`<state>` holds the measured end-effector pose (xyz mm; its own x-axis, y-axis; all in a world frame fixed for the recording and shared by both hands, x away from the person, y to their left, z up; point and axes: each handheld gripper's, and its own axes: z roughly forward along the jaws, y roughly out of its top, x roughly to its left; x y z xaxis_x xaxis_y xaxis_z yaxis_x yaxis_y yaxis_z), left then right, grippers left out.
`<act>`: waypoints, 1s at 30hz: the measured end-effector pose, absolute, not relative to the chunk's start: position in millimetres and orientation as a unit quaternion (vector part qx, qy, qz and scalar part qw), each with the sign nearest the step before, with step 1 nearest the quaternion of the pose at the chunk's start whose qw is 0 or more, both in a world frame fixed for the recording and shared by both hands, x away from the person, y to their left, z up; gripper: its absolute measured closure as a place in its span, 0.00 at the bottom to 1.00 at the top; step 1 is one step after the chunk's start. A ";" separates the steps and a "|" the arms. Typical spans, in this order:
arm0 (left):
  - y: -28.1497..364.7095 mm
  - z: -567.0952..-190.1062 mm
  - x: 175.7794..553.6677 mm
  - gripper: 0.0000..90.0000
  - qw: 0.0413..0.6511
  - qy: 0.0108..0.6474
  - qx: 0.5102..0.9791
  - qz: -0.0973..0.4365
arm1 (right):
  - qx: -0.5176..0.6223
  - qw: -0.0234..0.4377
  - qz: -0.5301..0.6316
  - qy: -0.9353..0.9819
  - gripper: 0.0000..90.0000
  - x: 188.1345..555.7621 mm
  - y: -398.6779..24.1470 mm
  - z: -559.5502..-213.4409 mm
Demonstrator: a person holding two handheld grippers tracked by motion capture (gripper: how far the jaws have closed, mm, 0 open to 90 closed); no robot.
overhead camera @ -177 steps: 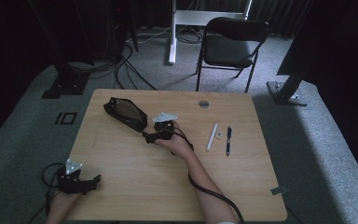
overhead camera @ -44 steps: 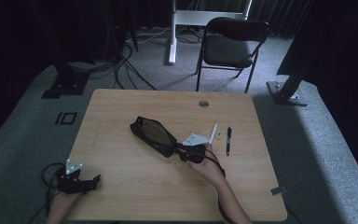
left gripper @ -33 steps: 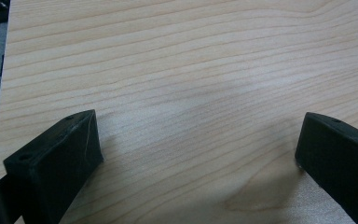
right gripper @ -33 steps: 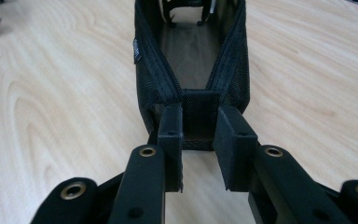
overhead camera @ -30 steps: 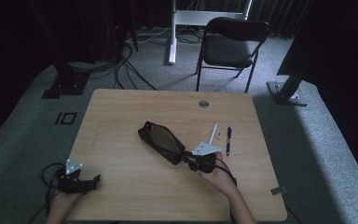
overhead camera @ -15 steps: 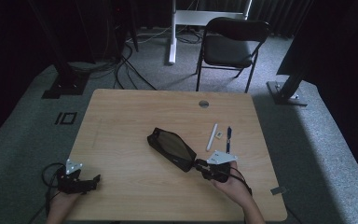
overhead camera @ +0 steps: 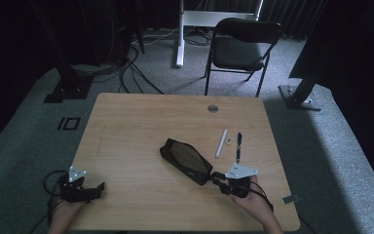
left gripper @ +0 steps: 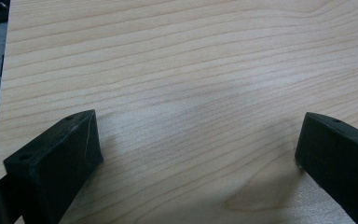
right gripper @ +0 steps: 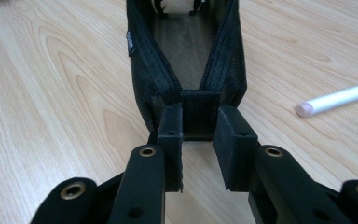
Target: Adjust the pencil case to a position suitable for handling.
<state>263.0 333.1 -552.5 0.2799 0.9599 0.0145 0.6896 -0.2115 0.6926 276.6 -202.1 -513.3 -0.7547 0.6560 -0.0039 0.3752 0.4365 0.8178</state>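
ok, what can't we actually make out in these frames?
- Inside of the black pouch: right gripper view, dark, its far end cut off by the top edge.
- White stick: right gripper view, cut by the right edge; what it is stays unclear.
- Small white item between stick and pen: high view, too small to identify.
- Left gripper: high view, jaws too small and dark.

Left black two-jaw gripper (overhead camera: 100,187) held low at near left table corner by left hand (overhead camera: 64,210), jaws spread wide apart, nothing between them. Right black two-jaw gripper (overhead camera: 213,177) held near right front edge by right hand (overhead camera: 248,197), grey three-cornered plate on top, forearm entering from bottom. Its jaws drawn narrow, pads (right gripper: 171,140) pressed on end of black zipped fabric pouch (overhead camera: 185,159).
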 end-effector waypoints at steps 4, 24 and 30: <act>333.1 -552.5 263.0 0.00 0.295 0.554 0.744 0.229 | 0.315 0.163 0.428 0.832 0.81 273.9 -209.4 -512.3; 333.0 -552.6 263.0 0.00 0.295 0.554 0.743 0.230 | 0.328 0.163 0.418 0.832 0.81 260.3 -252.9 -509.1; 333.1 -552.6 263.0 0.00 0.295 0.554 0.744 0.230 | 0.335 0.176 0.419 0.826 0.81 257.7 -263.5 -506.1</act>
